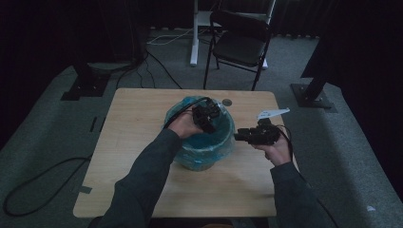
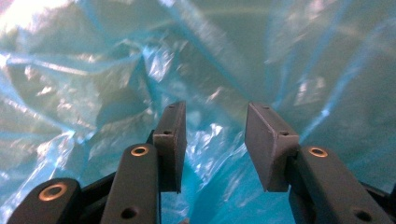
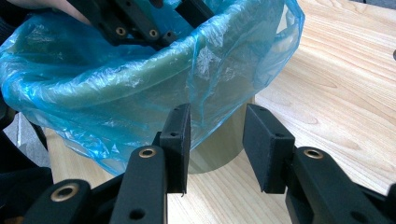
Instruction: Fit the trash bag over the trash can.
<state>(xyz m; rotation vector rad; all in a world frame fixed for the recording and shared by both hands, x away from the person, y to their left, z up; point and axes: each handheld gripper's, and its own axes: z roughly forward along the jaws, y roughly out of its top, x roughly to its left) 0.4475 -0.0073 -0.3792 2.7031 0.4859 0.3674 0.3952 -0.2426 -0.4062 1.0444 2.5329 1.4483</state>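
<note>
One bin is seen near the middle of one wooden table, lined with one blue plastic bag folded over its rim. In the right gripper view the bag is draped down over the bin's side, and the bare lower wall of the bin is left showing just above the tabletop.

Two grippers are counted, one per hand. The left gripper is held down inside the bin's mouth; in its own view the left gripper is seen with jaws apart, nothing clamped, crumpled bag film close behind them. Contact with the film cannot be told.

The right gripper is held just outside the bin at its right side, above the table. In its own view the right gripper is seen with jaws apart and empty, pointed at the bag's hanging edge and the bin wall, not touching.

One white slip of paper is lying near the table's far right edge. One dark folding chair is standing beyond the table.
</note>
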